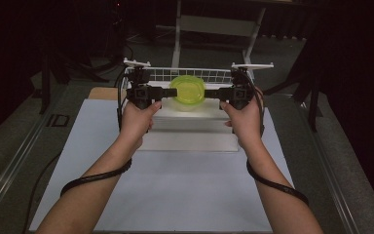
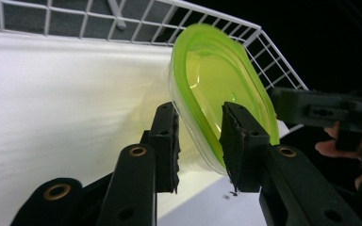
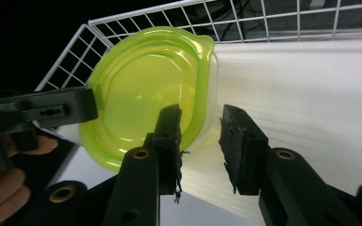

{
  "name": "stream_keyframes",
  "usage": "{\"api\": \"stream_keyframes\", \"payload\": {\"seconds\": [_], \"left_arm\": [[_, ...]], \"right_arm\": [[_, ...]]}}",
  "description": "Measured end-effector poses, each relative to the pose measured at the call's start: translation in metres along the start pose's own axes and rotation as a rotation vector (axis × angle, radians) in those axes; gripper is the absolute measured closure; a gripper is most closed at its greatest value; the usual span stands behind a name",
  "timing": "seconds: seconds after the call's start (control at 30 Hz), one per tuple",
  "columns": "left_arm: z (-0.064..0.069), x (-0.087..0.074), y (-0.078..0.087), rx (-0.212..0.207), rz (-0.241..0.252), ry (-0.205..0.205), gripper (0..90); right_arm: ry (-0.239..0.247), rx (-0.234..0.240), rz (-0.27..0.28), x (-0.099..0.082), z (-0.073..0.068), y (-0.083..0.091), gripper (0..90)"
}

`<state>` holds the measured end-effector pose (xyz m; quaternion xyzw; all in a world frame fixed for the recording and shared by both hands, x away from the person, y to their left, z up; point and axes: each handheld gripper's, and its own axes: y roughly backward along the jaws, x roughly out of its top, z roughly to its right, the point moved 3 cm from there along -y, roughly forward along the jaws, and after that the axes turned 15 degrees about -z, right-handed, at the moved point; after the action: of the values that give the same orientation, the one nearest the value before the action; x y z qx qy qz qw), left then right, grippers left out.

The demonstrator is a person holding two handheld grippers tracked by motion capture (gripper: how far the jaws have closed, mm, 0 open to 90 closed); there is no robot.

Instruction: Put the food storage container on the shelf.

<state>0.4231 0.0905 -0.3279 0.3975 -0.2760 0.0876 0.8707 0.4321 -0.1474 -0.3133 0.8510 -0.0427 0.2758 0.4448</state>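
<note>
Nearest, two forearms with looped cables reach over the white table (image 1: 175, 195). Left gripper (image 1: 161, 92) sits at the left edge of the green-lidded clear container (image 1: 187, 91), right gripper (image 1: 215, 93) at its right edge. Both sets of jaws straddle the container's rim, but a gap shows between pads and plastic, so each is slack, not clamping. The container rests on a white tray (image 1: 190, 124) in front of the wire basket (image 1: 195, 74) at the far side. No readable writing or brand on lid or tools.
</note>
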Motion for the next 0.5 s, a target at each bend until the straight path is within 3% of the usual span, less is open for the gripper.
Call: {"api": "stream_keyframes", "payload": {"seconds": [0.17,0.27,0.4,0.47,0.5], "left_arm": [[-0.002,0.006,-0.003,0.066,0.004,-0.033,53.1],[-0.004,0.008,-0.001,0.080,0.030,-0.047,42.0],[-0.004,0.008,0.003,0.080,0.058,-0.070,34.4],[-0.002,0.005,0.011,0.059,0.103,-0.117,28.8],[-0.002,0.005,0.011,0.059,0.103,-0.117,27.5]], "right_arm": [[0.014,0.015,-0.006,-0.003,-0.001,-0.002,67.4],[0.036,0.015,0.004,-0.006,-0.002,-0.003,65.7],[0.060,0.020,0.007,-0.009,-0.004,-0.003,65.6],[0.079,0.024,0.010,-0.013,-0.006,-0.003,65.8],[0.079,0.024,0.010,-0.013,-0.006,-0.003,65.8]]}}
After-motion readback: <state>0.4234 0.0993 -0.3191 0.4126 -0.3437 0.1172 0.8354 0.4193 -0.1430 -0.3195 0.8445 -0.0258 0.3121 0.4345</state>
